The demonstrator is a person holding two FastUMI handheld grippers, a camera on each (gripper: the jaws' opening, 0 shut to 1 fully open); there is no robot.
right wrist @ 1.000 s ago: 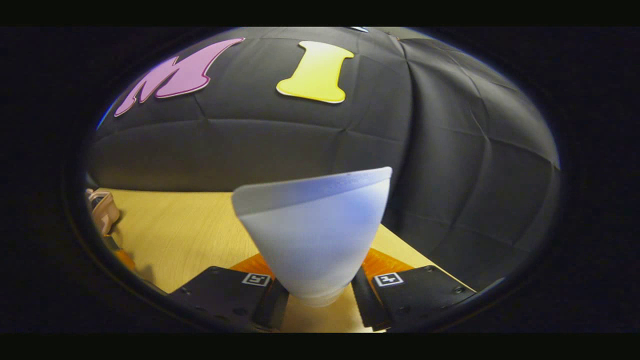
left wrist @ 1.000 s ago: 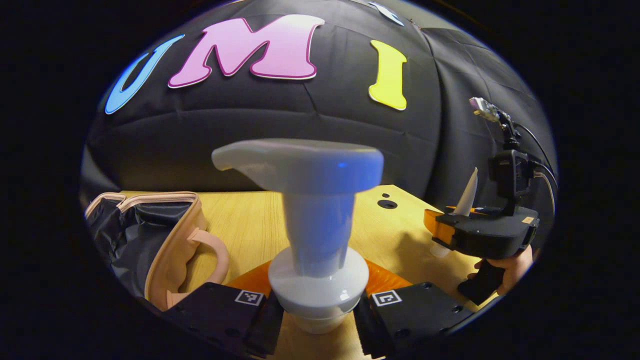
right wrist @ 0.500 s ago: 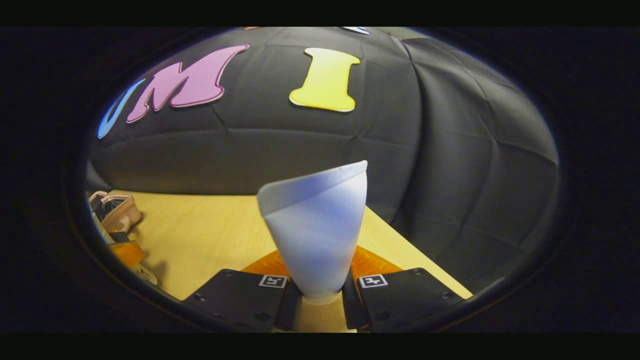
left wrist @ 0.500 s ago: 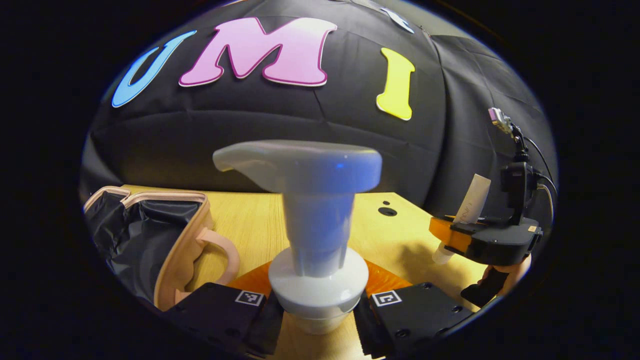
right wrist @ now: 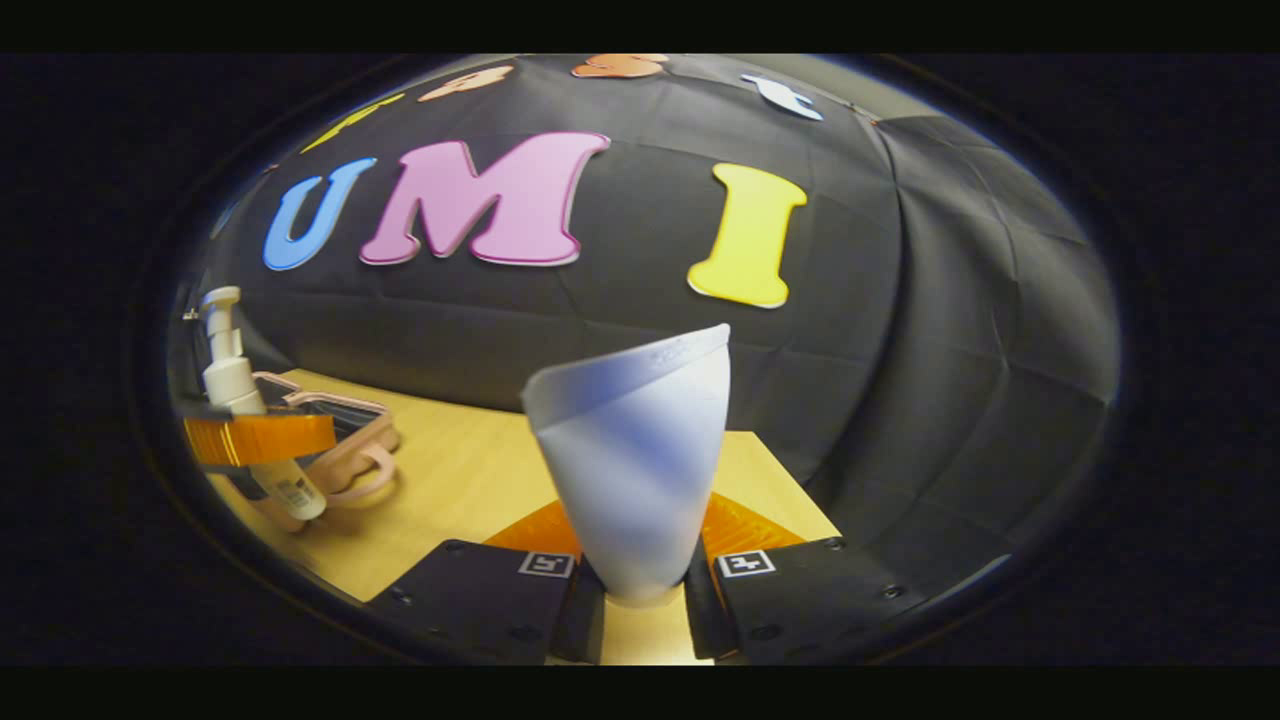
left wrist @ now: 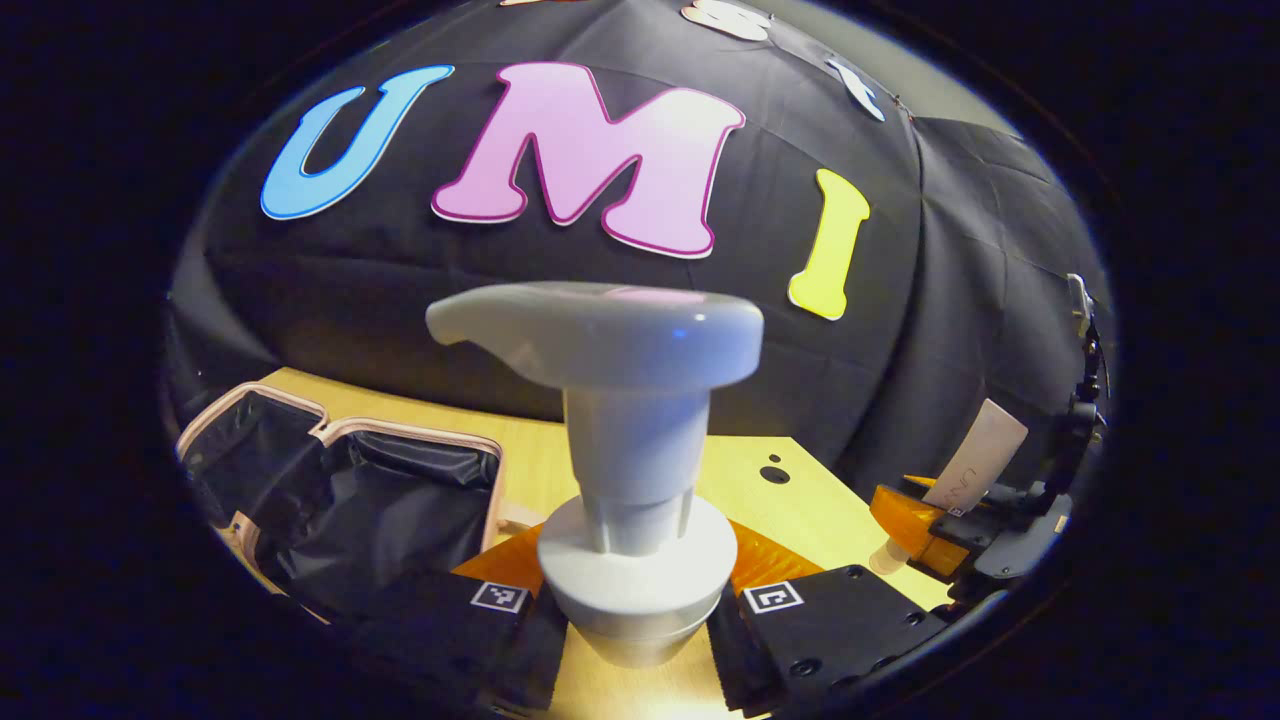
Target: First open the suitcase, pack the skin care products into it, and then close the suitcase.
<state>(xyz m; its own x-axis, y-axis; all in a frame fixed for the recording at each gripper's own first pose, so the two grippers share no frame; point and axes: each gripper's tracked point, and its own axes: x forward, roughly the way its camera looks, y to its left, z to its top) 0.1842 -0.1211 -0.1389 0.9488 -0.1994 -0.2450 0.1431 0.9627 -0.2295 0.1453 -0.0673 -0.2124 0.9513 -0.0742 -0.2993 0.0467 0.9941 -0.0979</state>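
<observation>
We see 2 grippers: the left gripper (left wrist: 632,625) clamps a white pump bottle (left wrist: 620,480), the right gripper (right wrist: 645,598) clamps a white tube (right wrist: 632,470) (both upright), with the open suitcase (left wrist: 350,490) far left.

Pink suitcase (left wrist: 340,480) lies open; white pump bottle (left wrist: 625,480) and tube (right wrist: 635,460) upright.

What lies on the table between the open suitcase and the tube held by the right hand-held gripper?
In the right gripper view, only bare wooden table separates the suitcase and the tube.
</observation>
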